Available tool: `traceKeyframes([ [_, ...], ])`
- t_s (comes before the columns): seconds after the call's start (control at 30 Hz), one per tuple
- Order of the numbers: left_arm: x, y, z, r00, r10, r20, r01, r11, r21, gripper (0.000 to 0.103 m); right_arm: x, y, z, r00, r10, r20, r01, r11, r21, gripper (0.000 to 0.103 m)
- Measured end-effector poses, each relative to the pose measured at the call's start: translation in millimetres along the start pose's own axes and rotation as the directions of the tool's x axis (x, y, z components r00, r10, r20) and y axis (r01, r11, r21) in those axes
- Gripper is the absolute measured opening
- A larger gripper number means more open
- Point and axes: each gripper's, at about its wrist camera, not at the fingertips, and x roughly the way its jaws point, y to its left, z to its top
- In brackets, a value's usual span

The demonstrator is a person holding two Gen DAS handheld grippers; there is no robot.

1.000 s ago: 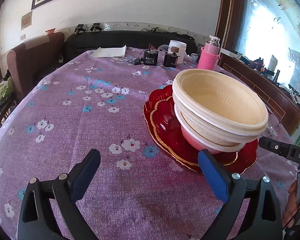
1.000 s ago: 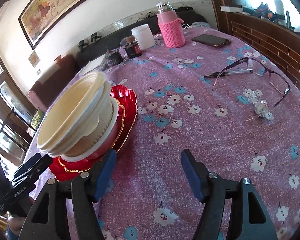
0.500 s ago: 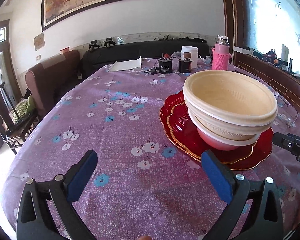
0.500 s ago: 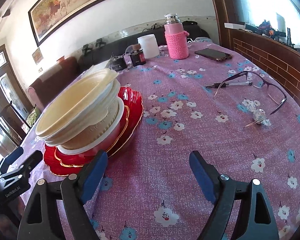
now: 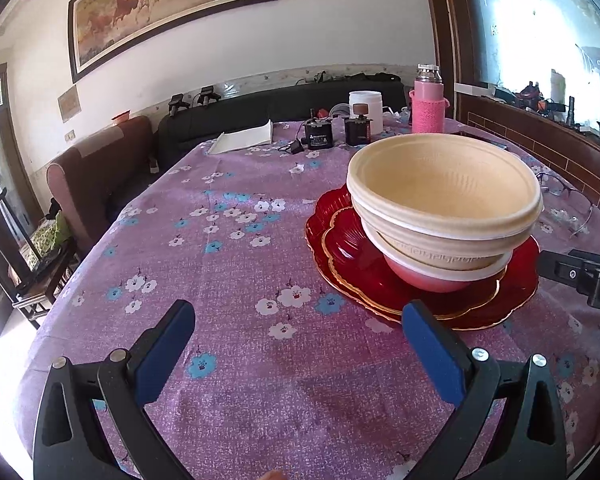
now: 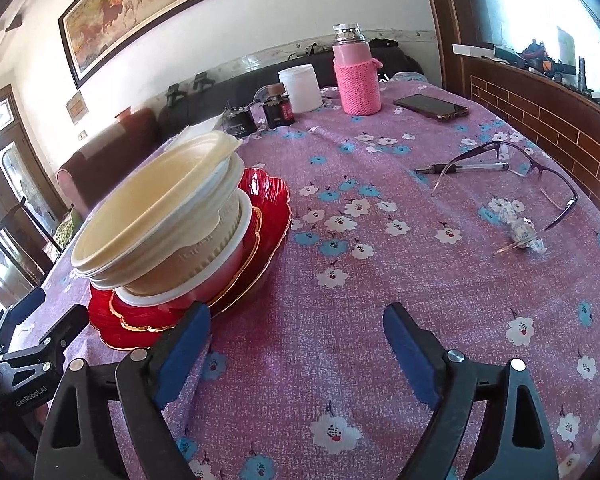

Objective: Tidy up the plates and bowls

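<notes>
Bowls [image 5: 444, 188] nested in a cream stack over a pink bowl [image 5: 432, 278], resting on two red plates [image 5: 340, 236] on the purple flowered tablecloth [image 5: 236, 240]; the upper bowls lean toward the left gripper's side. The left gripper [image 5: 296, 340] stands apart and empty, just short of the plates' near rim. The right gripper [image 6: 296, 334] has just been opening; its jaws are wide, nothing between them, its left pad near the plate edge. The stack looks finished, so the sound move is probably a clean retreat without nudging the tilted bowls; squaring them would call for a light two-sided touch. Legible writing: "GenRobot.AI" on the left gripper's body, seen from the right wrist view. The dark jars' [image 6: 278, 110] labels are unreadable.
</notes>
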Motion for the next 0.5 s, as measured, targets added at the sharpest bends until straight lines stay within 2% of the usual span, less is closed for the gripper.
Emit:
traceKeyframes([
  [0.3,2.9,1.5,1.8,0.999,-0.03,-0.023,0.03,1.0,0.0,0.103,2.0,-2.3,1.5,1.0,0.001,-0.009,-0.001,1.0,0.012,0.094],
  [0.5,-1.1,3.4,0.1,0.999,-0.042,-0.011,0.042,0.999,-0.008,0.103,2.0,-2.4,1.3,1.0,0.0,-0.008,0.0,1.0,0.012,0.094],
])
